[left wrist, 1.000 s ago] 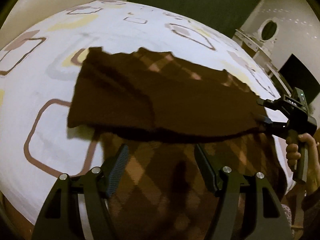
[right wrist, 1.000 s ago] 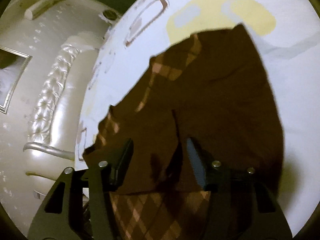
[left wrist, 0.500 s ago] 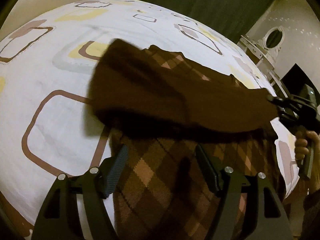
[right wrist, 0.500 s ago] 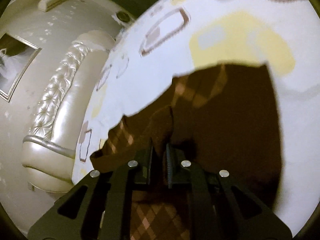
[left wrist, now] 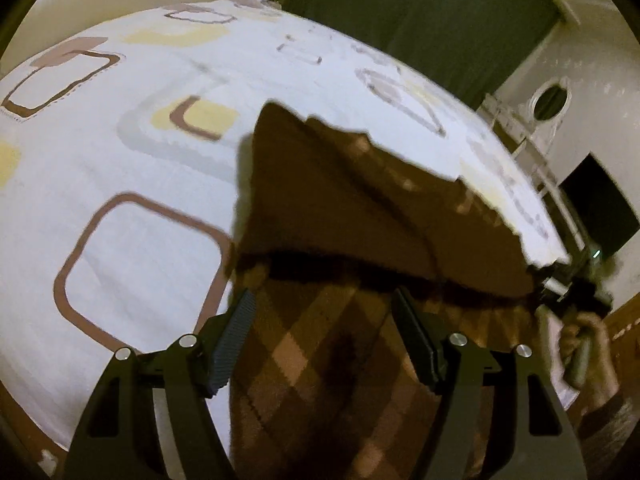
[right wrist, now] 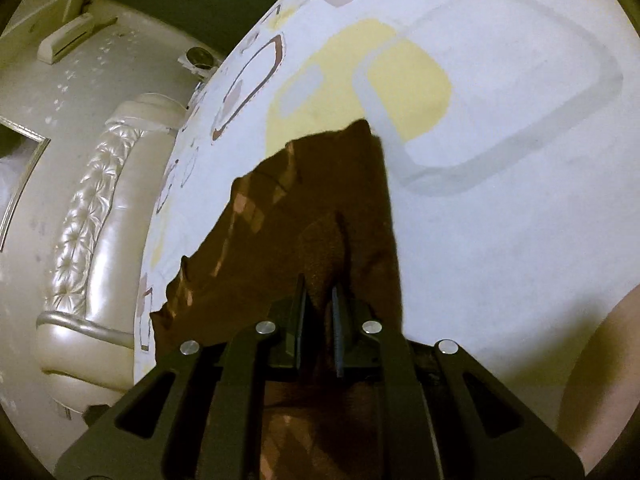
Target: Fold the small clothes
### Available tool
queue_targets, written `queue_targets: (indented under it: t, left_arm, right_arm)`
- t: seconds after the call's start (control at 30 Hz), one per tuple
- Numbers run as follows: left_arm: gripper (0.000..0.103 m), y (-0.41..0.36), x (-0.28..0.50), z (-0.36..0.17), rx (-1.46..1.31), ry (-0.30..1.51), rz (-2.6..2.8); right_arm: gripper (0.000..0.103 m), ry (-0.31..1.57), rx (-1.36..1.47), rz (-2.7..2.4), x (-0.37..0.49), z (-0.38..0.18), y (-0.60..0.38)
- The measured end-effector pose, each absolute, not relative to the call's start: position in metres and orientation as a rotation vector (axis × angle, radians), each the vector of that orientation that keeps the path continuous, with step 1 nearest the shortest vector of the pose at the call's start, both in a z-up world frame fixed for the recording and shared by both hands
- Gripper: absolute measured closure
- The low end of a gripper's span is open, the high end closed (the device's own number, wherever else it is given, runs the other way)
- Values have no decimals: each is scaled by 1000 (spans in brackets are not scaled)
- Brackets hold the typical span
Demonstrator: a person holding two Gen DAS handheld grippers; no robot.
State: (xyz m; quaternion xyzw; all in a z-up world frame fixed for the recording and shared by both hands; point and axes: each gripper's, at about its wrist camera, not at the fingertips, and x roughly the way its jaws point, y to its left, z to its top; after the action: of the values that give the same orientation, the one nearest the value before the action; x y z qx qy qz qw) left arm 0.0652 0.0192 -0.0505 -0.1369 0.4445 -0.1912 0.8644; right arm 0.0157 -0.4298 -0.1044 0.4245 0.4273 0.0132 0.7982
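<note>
Left wrist view: I am in the middle of a fold. The brown checked garment [left wrist: 340, 360] lies on the bed [left wrist: 132, 184], and its plain brown flap [left wrist: 348, 216] is lifted above the checked part. My left claw [left wrist: 320, 344] stands wide apart over the checked part, just before the flap's dark edge. It holds nothing, and I cannot tell if the pads touch the cloth. To the right of the garment I see my right claw [left wrist: 560, 288] at the flap's corner, with my hand [left wrist: 588, 356] on its handle below.

Right wrist view: my right claw [right wrist: 318, 320] is clamped on a fold of the garment [right wrist: 320, 232], its fingers almost together with brown cloth pinched between them. From the claw the garment stretches away over the bed [right wrist: 500, 208], and the headboard [right wrist: 88, 220] is far to the left of it.

I judge that the next move is to carry this pinched corner across the garment and lay it flat. For this the left claw should press the checked part down, so that the cloth does not slide, and the right should let go only when the edges meet.
</note>
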Motion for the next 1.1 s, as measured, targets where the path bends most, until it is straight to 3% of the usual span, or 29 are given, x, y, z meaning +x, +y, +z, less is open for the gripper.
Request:
queue_targets:
  t: [0.27, 0.57, 0.97, 1.1]
  left_arm:
    - [29, -5, 91, -13, -272, 834, -454]
    - [29, 10, 141, -75, -187, 1017, -237]
    - [29, 20, 131, -77, -103, 972, -266]
    - [29, 25, 126, -70, -119, 965, -249]
  right_arm:
    - [91, 903, 913, 51, 18, -107, -429]
    - [91, 875, 926, 89, 10, -112, -436]
    - [91, 827, 990, 86, -9, -118, -455]
    - [84, 783, 1003, 17, -21, -102, -472]
